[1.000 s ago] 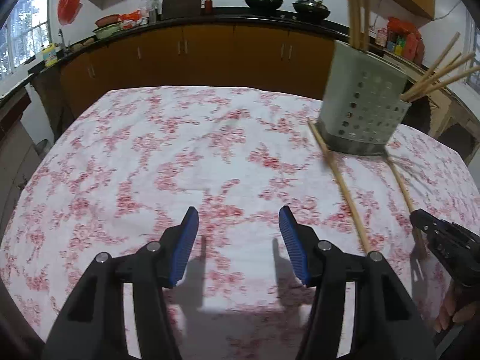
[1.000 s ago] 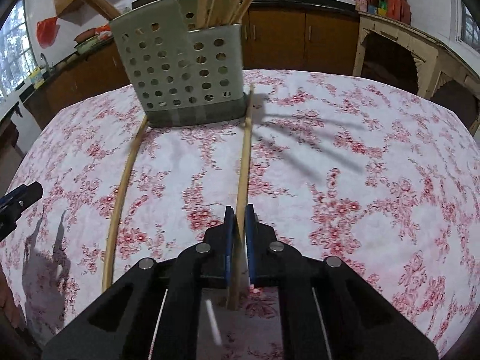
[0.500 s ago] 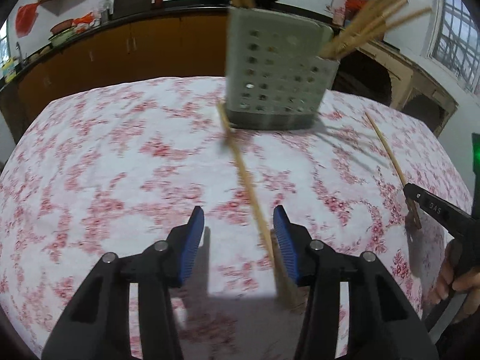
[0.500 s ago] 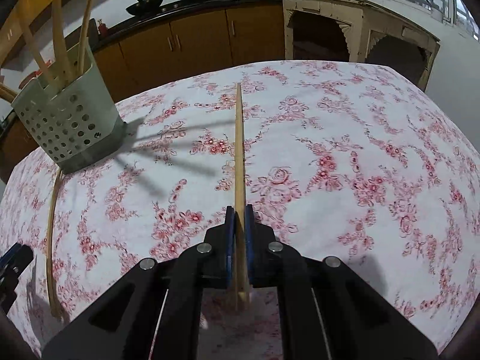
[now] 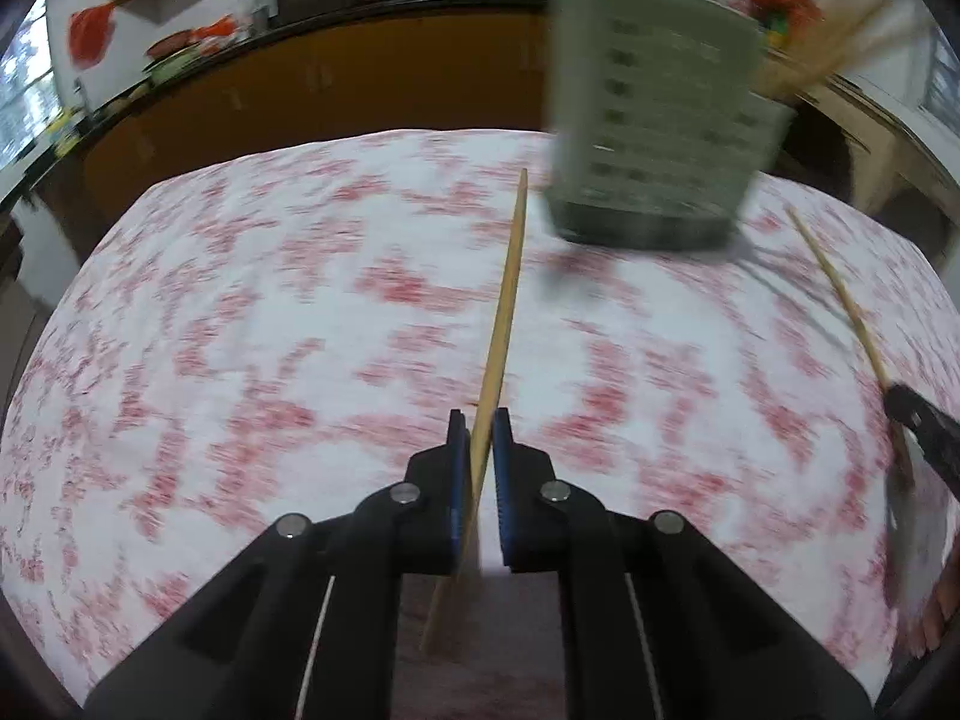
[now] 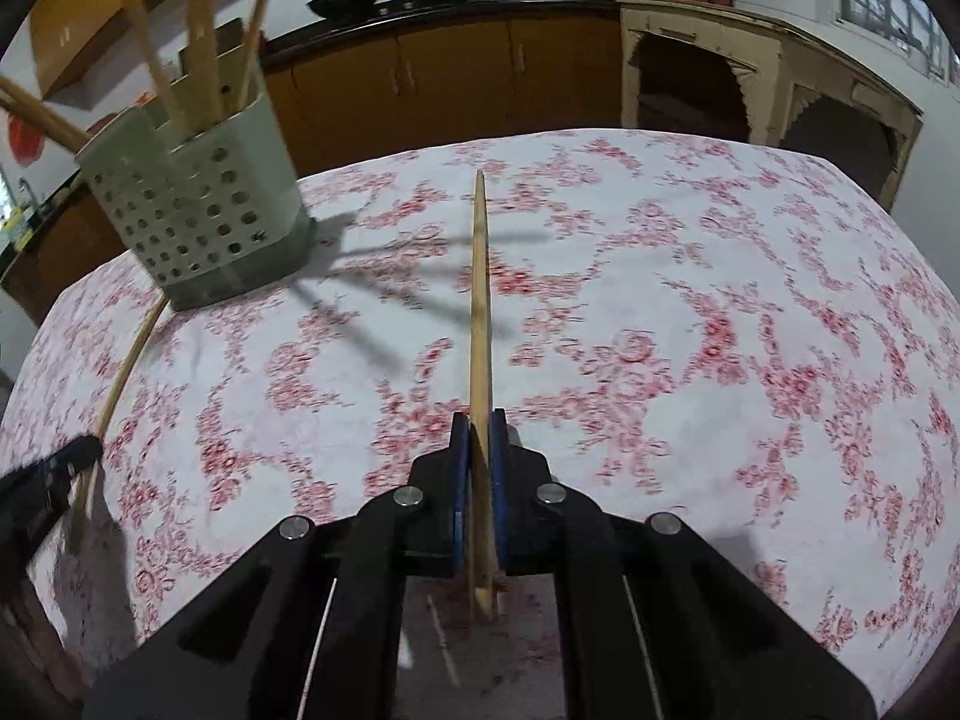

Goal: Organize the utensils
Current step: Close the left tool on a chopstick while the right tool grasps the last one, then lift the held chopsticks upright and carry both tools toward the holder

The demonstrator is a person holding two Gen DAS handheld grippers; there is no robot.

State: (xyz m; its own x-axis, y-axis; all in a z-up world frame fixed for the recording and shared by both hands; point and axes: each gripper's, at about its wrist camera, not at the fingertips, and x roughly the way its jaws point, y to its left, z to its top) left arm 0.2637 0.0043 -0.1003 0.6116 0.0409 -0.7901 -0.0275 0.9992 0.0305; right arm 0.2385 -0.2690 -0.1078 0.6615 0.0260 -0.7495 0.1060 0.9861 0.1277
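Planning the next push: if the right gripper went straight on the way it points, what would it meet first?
Probably the floral tablecloth; the right gripper tilts down, and the holder sits off left.

Chopstick (image 6: 480,300) between closed jaws

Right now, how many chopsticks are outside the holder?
2. One chopstick sits in the left claw; another chopstick in the right claw. More may be hidden.
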